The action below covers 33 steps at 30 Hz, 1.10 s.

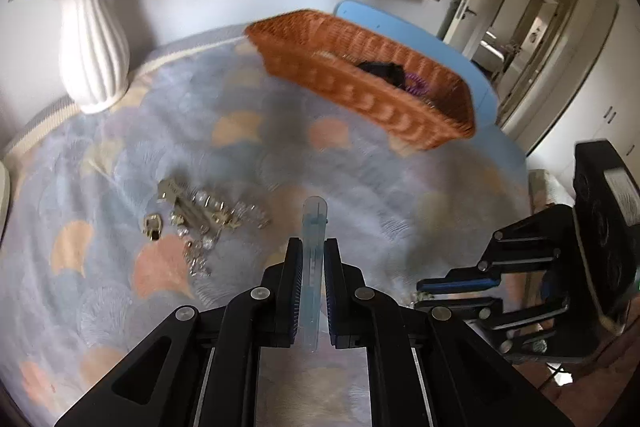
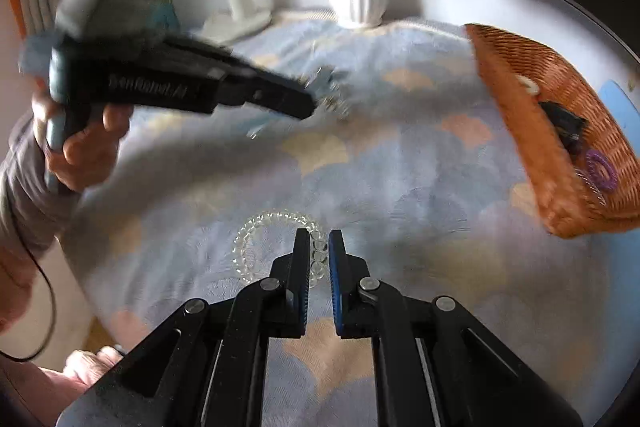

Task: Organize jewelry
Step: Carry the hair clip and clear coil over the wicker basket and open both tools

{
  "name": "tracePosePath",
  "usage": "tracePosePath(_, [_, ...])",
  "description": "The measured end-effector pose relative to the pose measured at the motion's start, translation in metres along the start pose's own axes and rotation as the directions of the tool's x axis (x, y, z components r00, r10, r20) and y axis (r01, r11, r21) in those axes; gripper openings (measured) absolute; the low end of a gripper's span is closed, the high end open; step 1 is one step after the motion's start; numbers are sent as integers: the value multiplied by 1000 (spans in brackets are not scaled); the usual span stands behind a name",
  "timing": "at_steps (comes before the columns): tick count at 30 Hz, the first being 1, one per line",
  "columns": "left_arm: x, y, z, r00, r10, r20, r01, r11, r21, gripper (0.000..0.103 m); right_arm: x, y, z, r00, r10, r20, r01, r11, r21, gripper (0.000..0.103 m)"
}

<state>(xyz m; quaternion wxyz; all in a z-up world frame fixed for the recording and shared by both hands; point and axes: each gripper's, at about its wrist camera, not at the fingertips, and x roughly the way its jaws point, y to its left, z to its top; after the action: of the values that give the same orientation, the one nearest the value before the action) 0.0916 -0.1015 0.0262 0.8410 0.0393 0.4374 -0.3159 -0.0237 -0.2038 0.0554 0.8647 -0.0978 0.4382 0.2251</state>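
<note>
The left gripper [image 1: 313, 247] has its jaws pressed onto a pale blue hair clip [image 1: 314, 227] at lower centre. The right gripper [image 2: 319, 239] has its jaws nearly closed on a clear bead bracelet [image 2: 256, 227] lying on the counter [image 2: 400, 179]. A pile of metal jewelry [image 1: 200, 215] lies centre left; the wicker basket [image 1: 360, 83] sits at upper right.

Soft daylight, heavy motion blur, fisheye bending at dark corners, faint soft shadows
</note>
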Motion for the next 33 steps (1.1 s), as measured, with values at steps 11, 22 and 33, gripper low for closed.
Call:
tracePosePath(11, [-23, -41, 78, 993, -3, 121, -7, 996, 84, 10, -83, -113, 32, 967, -226, 118, 197, 957, 213, 11])
tracePosePath(22, [24, -71, 178, 990, 0, 138, -16, 993, 117, 10, -85, -223, 82, 919, -377, 116, 306, 868, 391, 11])
tracePosePath(33, [112, -55, 208, 998, 43, 42, -45, 998, 50, 10, -24, -269, 94, 934, -356, -20, 328, 836, 440, 11])
